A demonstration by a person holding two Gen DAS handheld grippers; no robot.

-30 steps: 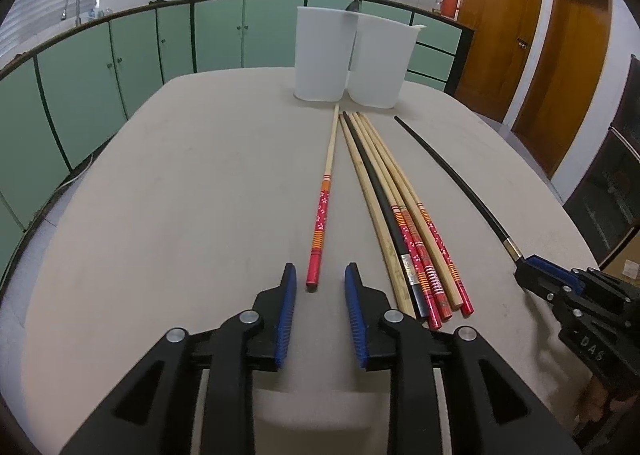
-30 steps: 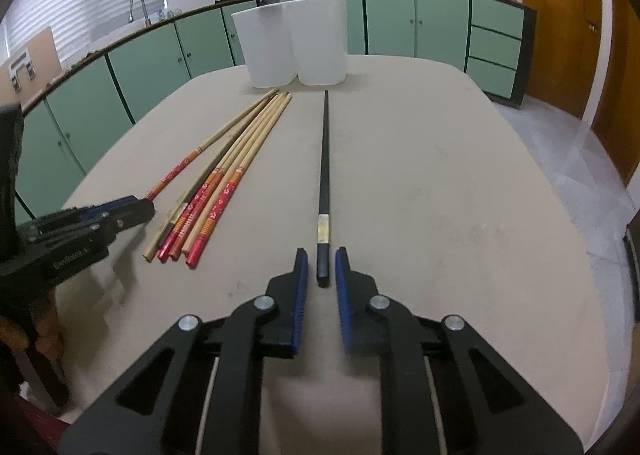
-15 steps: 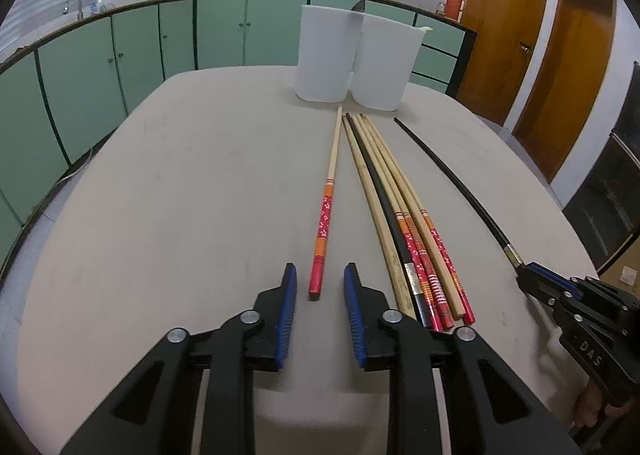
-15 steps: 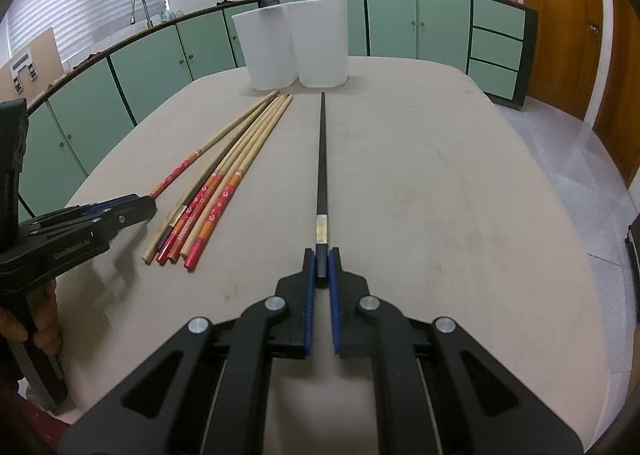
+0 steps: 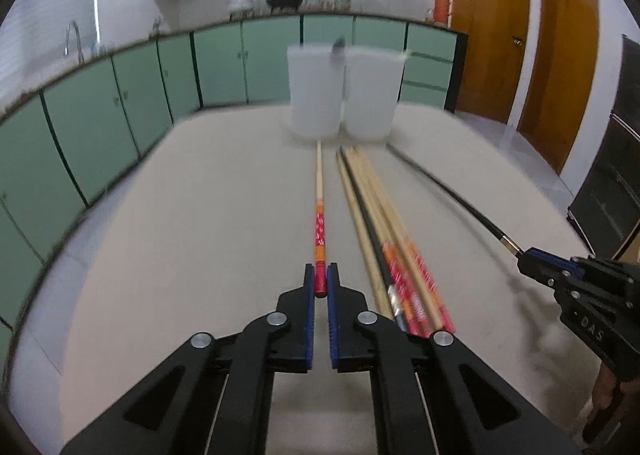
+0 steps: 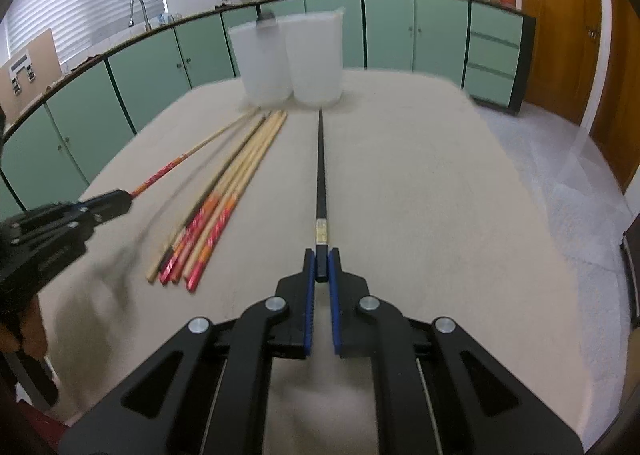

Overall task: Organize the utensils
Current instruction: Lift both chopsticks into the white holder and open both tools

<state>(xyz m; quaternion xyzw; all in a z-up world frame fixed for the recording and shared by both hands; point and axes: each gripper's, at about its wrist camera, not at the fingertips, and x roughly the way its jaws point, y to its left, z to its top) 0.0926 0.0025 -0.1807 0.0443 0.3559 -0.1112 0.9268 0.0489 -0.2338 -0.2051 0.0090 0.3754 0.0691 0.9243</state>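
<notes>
Beige table (image 5: 200,215), rounded edge, is carrying: two white translucent containers (image 5: 344,93) standing side by side at its far end; a bundle of chopsticks (image 5: 384,239), wooden, red-patterned and one black, lying together lengthwise near them.

Table (image 5: 180,215) bare L of chopstick bundle (image 5: 384,223) & R of it; two white containers (image 6: 288,55) block far end.
</notes>
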